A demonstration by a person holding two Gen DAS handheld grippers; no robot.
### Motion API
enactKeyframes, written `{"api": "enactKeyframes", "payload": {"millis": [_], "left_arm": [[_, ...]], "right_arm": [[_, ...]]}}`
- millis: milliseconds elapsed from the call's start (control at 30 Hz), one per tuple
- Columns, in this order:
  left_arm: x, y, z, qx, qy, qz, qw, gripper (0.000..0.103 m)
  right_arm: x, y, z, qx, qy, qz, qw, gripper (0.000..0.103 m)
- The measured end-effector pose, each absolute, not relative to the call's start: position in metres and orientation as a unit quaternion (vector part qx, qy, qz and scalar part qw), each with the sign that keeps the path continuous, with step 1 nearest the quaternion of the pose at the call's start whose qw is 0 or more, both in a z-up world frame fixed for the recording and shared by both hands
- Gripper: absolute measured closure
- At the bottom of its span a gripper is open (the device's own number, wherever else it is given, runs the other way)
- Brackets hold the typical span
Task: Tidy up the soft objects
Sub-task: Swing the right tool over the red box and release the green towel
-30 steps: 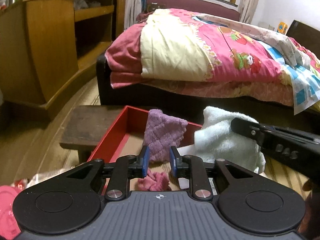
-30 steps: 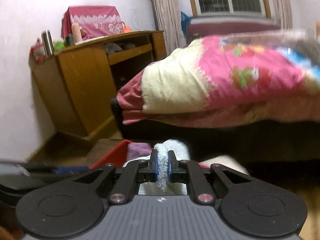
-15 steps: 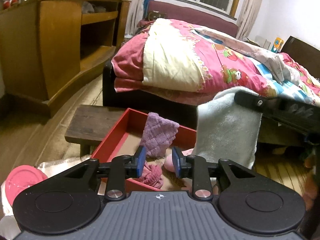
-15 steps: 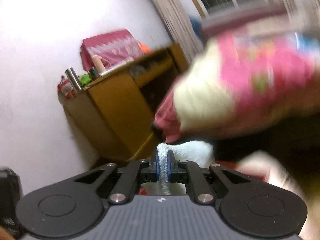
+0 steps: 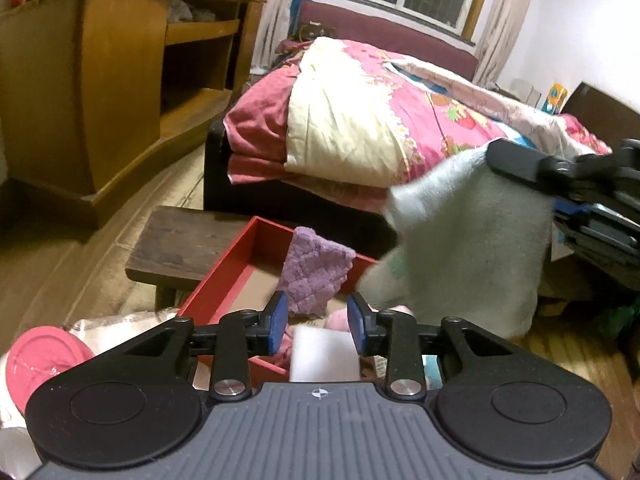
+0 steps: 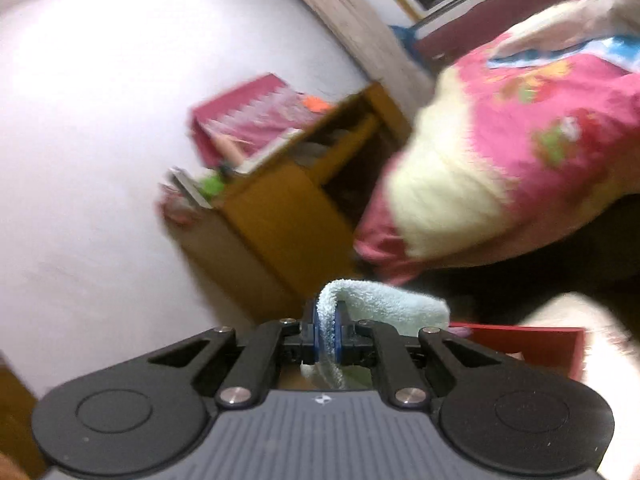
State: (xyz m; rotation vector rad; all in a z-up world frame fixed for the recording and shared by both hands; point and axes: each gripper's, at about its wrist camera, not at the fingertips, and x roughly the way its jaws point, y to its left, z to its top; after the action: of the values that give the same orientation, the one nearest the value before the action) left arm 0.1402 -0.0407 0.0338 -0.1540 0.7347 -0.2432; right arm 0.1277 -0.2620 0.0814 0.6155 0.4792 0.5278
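Note:
My right gripper (image 6: 328, 334) is shut on a pale mint towel (image 6: 384, 306); in the left wrist view the towel (image 5: 472, 248) hangs from that gripper (image 5: 520, 162), lifted above and right of the red box (image 5: 224, 280). A purple quilted cloth (image 5: 312, 276) leans against the box's far wall. A pink soft item (image 5: 336, 320) lies inside the box. My left gripper (image 5: 318, 322) is open and empty, just in front of the box, above a white block (image 5: 320, 356).
A dark wooden stool (image 5: 184, 244) stands behind the box. A bed with a pink quilt (image 5: 384, 120) fills the back. A wooden cabinet (image 5: 100, 92) stands at left. A pink lid (image 5: 44, 360) lies at lower left.
My right gripper has lifted the mint towel up and tilted, swinging it above the box. My left gripper has opened wider and pulled back a little.

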Motion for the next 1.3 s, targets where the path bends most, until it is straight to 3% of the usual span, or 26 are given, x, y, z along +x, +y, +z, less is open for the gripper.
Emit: {"api": "enactKeyframes", "payload": {"millis": [100, 167, 300, 633, 767, 900, 1133, 1200, 1300], "left_arm": [[0.136, -0.040, 0.038, -0.075, 0.352, -0.119, 0.925, 0.069], [0.133, -0.041, 0.039, -0.079, 0.352, -0.122, 0.925, 0.067], [0.131, -0.045, 0.037, -0.062, 0.353, -0.127, 0.925, 0.064], [0.128, -0.042, 0.035, -0.079, 0.363, -0.134, 0.918, 0.066], [0.126, -0.047, 0.040, -0.070, 0.351, -0.137, 0.924, 0.069], [0.135, -0.046, 0.037, -0.071, 0.354, -0.126, 0.924, 0.069], [0.140, -0.043, 0.026, -0.063, 0.368, -0.116, 0.920, 0.069], [0.140, -0.043, 0.025, -0.063, 0.370, -0.115, 0.920, 0.069], [0.134, -0.046, 0.027, -0.057, 0.367, -0.117, 0.921, 0.067]], "right_arm": [[0.118, -0.258, 0.085, 0.285, 0.231, 0.254, 0.895, 0.103], [0.120, -0.244, 0.085, 0.188, 0.227, 0.173, 0.940, 0.103], [0.128, -0.253, 0.075, 0.236, 0.249, 0.192, 0.920, 0.103], [0.061, -0.249, 0.062, 0.200, 0.293, 0.209, 0.911, 0.103], [0.076, -0.253, 0.076, 0.226, 0.268, 0.205, 0.914, 0.103], [0.101, -0.239, 0.092, 0.179, 0.229, 0.175, 0.941, 0.103], [0.157, -0.221, 0.051, 0.148, 0.295, 0.138, 0.934, 0.103], [0.153, -0.223, 0.041, 0.154, 0.300, 0.126, 0.933, 0.094], [0.136, -0.225, 0.033, 0.134, 0.306, 0.116, 0.935, 0.092]]}}
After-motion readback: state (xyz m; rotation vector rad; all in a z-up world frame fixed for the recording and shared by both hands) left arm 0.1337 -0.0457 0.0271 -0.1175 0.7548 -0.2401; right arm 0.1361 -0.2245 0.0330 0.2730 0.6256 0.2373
